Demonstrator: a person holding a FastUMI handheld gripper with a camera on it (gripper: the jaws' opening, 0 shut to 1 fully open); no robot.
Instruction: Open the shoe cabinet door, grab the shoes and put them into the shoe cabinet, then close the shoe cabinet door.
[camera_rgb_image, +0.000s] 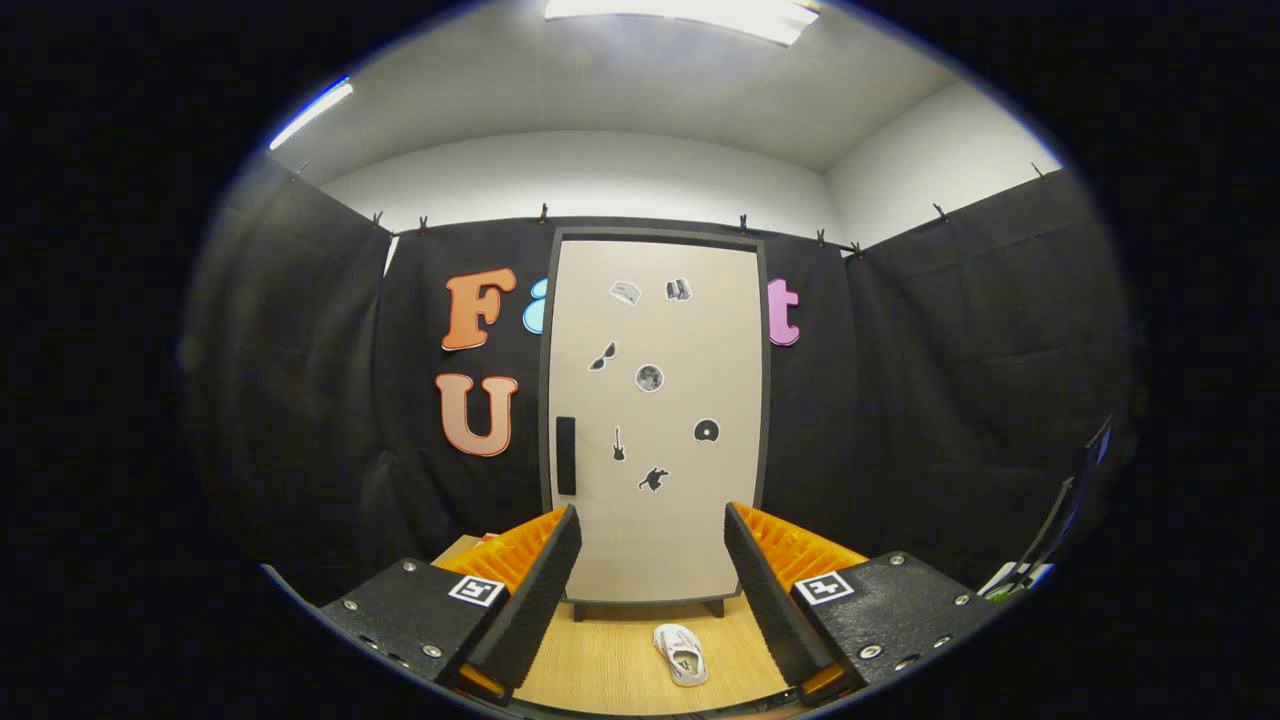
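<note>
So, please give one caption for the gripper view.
Open gripper faces the closed shoe cabinet door; a white shoe lies on the wooden floor between its fingers.

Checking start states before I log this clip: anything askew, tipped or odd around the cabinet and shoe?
Nothing stands out. The cabinet stands upright with its door shut and handle intact. One shoe lies on the floor just ahead of the cabinet, between the fingers of the open gripper, touching neither.
</note>
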